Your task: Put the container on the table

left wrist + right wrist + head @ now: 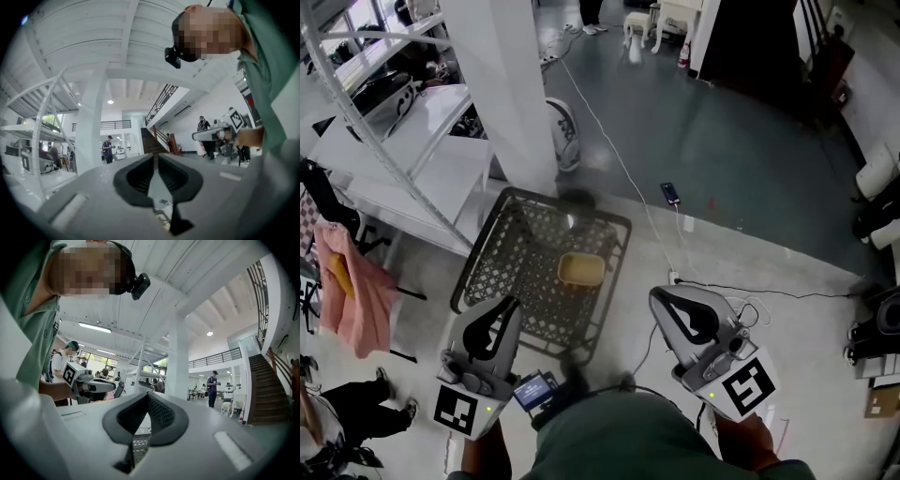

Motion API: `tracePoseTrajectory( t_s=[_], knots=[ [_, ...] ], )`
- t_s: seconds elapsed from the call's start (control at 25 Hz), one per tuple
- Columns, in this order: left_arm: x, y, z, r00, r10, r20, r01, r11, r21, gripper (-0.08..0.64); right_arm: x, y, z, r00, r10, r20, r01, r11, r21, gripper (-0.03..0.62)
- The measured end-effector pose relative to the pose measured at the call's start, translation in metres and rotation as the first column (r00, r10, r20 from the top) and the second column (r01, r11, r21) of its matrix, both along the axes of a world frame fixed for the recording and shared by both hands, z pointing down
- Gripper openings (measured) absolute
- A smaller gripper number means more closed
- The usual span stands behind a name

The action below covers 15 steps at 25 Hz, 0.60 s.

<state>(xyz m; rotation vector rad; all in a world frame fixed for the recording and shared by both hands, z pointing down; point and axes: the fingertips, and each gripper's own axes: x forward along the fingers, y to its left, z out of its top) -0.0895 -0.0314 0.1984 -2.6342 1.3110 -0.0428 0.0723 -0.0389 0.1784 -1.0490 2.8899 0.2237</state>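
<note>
1. Nearest, the left tongs (508, 306) and the right tongs (662, 298) are held level at the person's waist. Both are pressed together on nothing. One stands to each side of the basket, probably to suit its width.
2. Just beyond, a black lattice plastic basket (511, 246) sits on the pale concrete floor (769, 328), with a shallow tan tub (580, 269) inside it.
3. Farther left stands the white bench (431, 155), well apart. Neither vessel is on it.

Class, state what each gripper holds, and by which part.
Nothing visibly: the left gripper and right gripper are shut on nothing; the black lattice plastic basket sits below them.
</note>
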Motion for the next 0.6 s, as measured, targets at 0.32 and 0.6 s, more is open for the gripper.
tracePoseTrajectory(
  t_s=[0.32,0.6],
  knots=[
    [0.0,0.015,-0.013,1.0,-0.01,-0.004,0.01,1.0,0.027,0.023,0.01,0.015,-0.009,1.0,-0.011,0.002,0.011,1.0,0.021,0.003],
    [0.005,0.019,-0.012,1.0,-0.01,-0.005,0.01,1.0,0.03,0.023,0.015,0.02,-0.006,1.0,-0.009,0.004,0.009,1.0,0.015,0.003]
  ],
)
